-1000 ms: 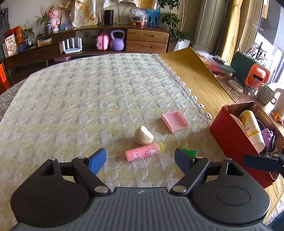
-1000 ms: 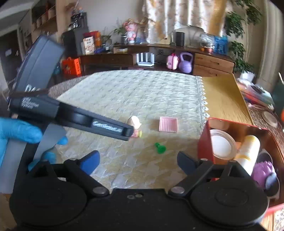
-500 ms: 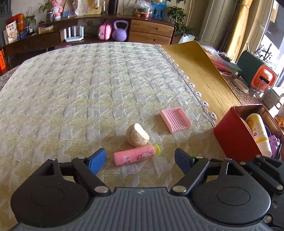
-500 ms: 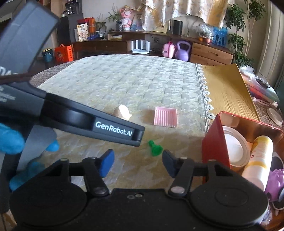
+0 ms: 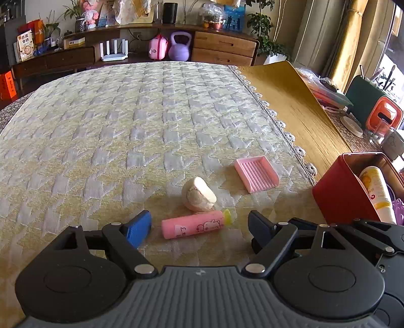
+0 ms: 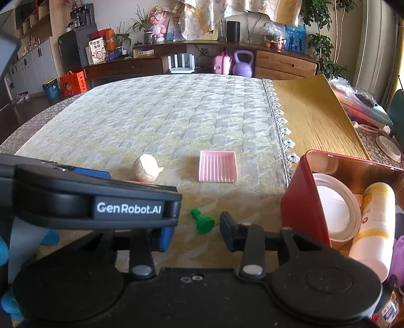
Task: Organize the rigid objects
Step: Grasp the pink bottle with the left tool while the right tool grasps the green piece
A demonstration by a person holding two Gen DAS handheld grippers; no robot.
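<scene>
We work over a table covered by a quilted cloth [image 5: 141, 126] in pale yellow and grey, its lace edge running beside a bare wooden strip [image 5: 298, 106] on the right. Our left gripper [image 5: 199, 229] is spread wide, holding nothing, with a pink tube [image 5: 193, 227] lying on its side between its fingers. Just behind the tube, touching or nearly so, sits a beige stone [image 5: 198, 194], and further right a pink tray [image 5: 256, 173] lies flat on the cloth.

Our right gripper [image 6: 195, 233] is also parted and holds nothing; a small green peg [image 6: 203, 222] lies tipped on the cloth between its fingertips. The left tool crosses this view, hiding the tube.

A red box [image 6: 303, 201] stands at the cloth's right edge. Inside it we see a white lid [image 6: 335, 209] leaning against the wall, a white-and-yellow bottle [image 6: 376, 222] and something purple we cannot make out.

Behind the table a low wooden sideboard [image 5: 222, 48] carries plants, boxes and a dark speaker [image 5: 169, 10]; a white router [image 5: 113, 51], a pink case [image 5: 157, 48] and a purple kettlebell [image 5: 179, 46] sit on its lower shelf. Curtains hang on the right.
</scene>
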